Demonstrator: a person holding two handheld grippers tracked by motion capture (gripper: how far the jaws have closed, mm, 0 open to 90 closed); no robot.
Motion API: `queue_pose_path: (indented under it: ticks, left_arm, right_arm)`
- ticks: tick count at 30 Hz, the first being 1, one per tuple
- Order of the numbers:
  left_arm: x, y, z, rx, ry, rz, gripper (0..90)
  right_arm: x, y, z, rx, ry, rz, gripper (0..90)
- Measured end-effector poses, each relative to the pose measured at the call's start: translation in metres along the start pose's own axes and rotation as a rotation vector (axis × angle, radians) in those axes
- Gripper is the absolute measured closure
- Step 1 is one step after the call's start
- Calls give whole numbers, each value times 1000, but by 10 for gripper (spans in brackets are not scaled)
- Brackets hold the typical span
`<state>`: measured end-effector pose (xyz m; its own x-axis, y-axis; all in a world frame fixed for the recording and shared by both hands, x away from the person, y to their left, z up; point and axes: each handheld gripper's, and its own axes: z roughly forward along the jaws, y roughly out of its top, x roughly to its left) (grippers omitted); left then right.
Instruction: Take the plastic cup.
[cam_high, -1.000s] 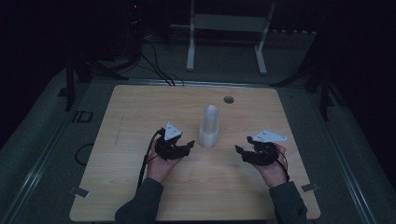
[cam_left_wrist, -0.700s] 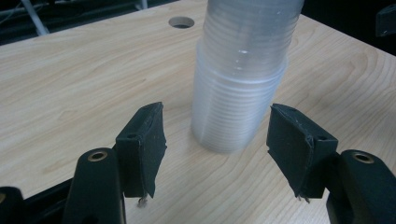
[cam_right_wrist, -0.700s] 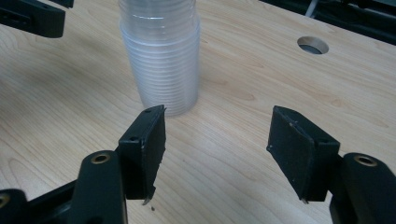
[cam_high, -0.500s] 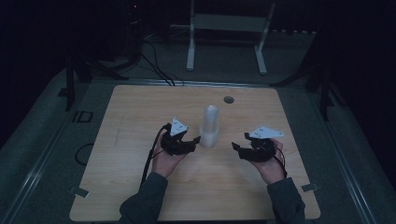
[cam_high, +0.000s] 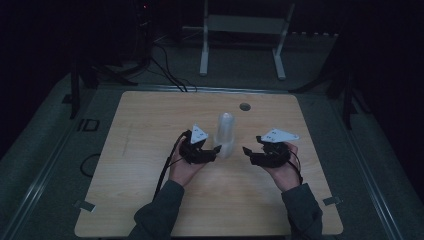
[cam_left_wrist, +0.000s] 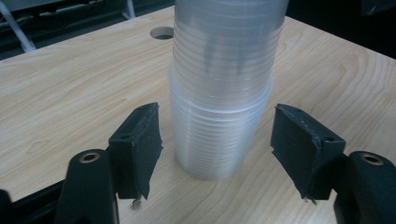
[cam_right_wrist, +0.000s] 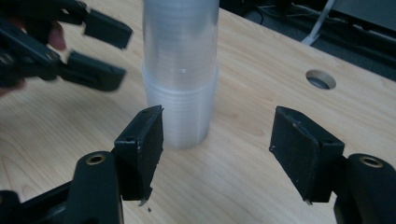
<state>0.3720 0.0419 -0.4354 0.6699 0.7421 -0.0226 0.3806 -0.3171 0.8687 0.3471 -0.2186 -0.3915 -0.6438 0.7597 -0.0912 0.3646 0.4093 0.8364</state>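
Just starting: cups (cam_high: 226, 134) stacked on desk (cam_high: 140, 125), left hand-held gripper (cam_high: 216, 149) opening around them, right hand-held gripper (cam_high: 246, 150) open, empty.

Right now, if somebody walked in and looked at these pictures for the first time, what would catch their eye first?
A tall stack of clear plastic cups stands upright mid-table on the pale wooden table, bright against the dark room. The left gripper sits right beside the stack, its jaws just opening to either side without touching it. The right gripper waits apart on the other side, jaws open and holding nothing.
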Motion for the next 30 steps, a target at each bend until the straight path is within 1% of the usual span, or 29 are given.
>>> queue_pose_path:
  ticks: [3,7,9,11,13,17,21,23,25,26,30]
  left_arm:
    - [-1,-1,5,3,5,2,287]
    - [-3,-1,9,3,-2,15,261]
    - [-4,-1,13,10,-4,12,237]
    - [-4,-1,16,20,5,12,202]
    - [-4,-2,18,18,-1,1,183]
    - [-5,-1,22,12,-3,6,173]
    - [-5,0,28,5,5,6,169]
    - [-5,0,30,1,0,6,166]
    - [-6,0,32,4,13,19,167]
    - [-5,0,34,3,11,18,167]
    - [-5,2,37,7,17,20,167]
  right_arm:
    - [1,6,1,-4,3,-4,339]
    - [1,13,4,-11,3,-11,325]
    - [2,16,6,-11,6,-11,325]
    - [2,19,7,-14,8,-14,320]
    - [3,22,8,-17,9,-15,311]
    - [4,27,13,-16,11,-20,298]
    - [5,30,17,-19,14,-14,292]
    - [5,32,19,-21,15,-15,288]
    - [5,34,20,-22,13,-17,279]
    - [5,35,22,-22,14,-21,277]
    - [3,39,25,-28,30,-5,263]
